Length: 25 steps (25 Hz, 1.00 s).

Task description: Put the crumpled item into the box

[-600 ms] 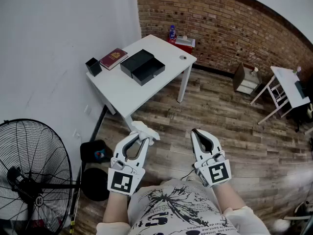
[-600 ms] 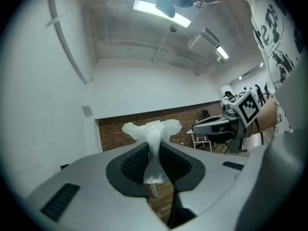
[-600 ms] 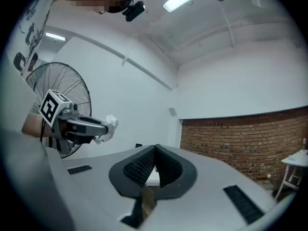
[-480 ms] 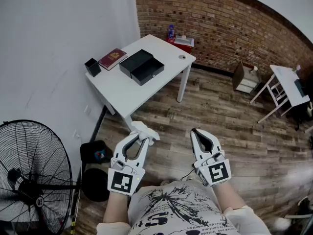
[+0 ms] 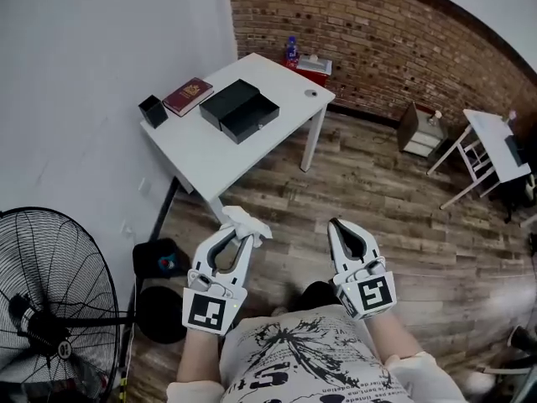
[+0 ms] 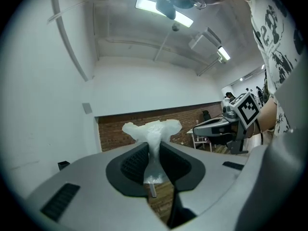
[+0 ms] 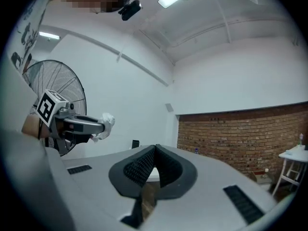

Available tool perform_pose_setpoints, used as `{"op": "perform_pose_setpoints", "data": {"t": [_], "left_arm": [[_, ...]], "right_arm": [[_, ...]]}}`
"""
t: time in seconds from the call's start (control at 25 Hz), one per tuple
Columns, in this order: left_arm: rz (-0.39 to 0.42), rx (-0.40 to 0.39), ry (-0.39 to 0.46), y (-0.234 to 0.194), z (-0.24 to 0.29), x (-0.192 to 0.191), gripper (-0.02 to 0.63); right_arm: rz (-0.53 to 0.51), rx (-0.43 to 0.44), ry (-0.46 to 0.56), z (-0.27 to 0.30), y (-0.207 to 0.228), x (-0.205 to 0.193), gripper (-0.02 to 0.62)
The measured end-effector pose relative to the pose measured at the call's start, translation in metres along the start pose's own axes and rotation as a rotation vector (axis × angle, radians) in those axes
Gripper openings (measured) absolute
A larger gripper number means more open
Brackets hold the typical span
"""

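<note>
— What's the room like?

— A wood-plank floor [image 5: 377,191], a brick wall [image 5: 377,32] at the far end and a big fan [image 5: 50,309] on my left. The white counter [image 5: 210,154] stands by the white wall. The black box [image 5: 239,112] sits near its middle, and a red book [image 5: 187,96] lies at its wall-side edge.

— And your fingers?

— My left fingers [image 6: 134,162] pinch the white crumpled item [image 6: 153,131] over the floor, well apart from the counter. My right fingers [image 7: 140,167] are pressed together, empty. Only the head view shows the box; only the gripper views show the ceiling lights [image 6: 163,11].
</note>
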State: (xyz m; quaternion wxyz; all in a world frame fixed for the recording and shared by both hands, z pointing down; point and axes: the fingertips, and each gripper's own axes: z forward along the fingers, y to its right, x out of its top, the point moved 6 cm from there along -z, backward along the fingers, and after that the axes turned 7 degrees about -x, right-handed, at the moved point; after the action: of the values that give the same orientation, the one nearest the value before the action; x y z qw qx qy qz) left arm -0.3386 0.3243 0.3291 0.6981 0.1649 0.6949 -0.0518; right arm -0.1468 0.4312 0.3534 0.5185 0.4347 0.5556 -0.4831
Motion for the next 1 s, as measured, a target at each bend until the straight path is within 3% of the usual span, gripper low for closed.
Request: {"op": "perform_pose_setpoints", "data": {"t": [0.28,0.68,1.0], "left_arm": [[-0.012,0.048,-0.032,-0.027,0.051,-0.017,0.084],[-0.040,0.263,-0.091,-0.108,0.205,-0.059,0.084],[-0.027,0.462,-0.134,-0.138,0.345,-0.043,0.084]], "right_arm": [[0.010,0.050,-0.034,0.062,0.041,-0.014,0.015],[-0.086,0.304,-0.020,0.251,0.146,-0.047,0.015],[-0.087,0.482,-0.004,0.378,0.261,-0.032,0.015]]}}
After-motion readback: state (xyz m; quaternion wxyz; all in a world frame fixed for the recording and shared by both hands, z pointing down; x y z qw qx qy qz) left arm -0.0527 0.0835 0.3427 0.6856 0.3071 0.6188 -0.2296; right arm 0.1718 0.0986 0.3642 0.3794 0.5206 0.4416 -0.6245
